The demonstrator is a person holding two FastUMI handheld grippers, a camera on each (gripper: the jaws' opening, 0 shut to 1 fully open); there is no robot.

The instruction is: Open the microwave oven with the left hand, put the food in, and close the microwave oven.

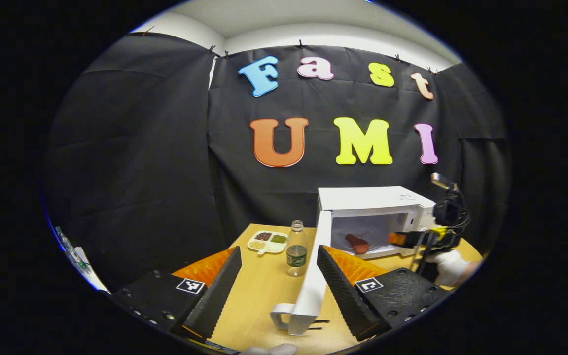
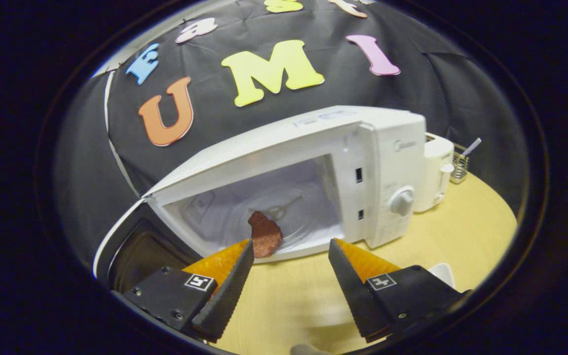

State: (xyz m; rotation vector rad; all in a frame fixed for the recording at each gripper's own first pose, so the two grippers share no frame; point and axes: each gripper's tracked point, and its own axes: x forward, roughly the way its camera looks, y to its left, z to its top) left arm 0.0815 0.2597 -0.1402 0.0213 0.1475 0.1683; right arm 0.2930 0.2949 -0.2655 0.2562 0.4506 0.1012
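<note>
1. Microwave oven [image 2: 313, 162] stands on my wooden table [image 2: 451, 231], its door [image 1: 311, 276] swung wide open.
2. Reddish food [image 2: 265, 234] lies inside on the oven floor.
3. My left gripper [image 1: 279, 276] is spread wide, empty; the door's edge sits between its fingers, untouched.
4. My right gripper [image 2: 290, 268] gapes empty before the cavity.
5. Beside the door stand a bottle [image 1: 297, 249] and a snack tray [image 1: 267, 241].

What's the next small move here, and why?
Probably swing the left gripper against the open microwave door and push it shut. The food already lies inside the microwave, the right gripper has its jaws open and empty just outside the opening, and the door stands between the left jaws.
</note>
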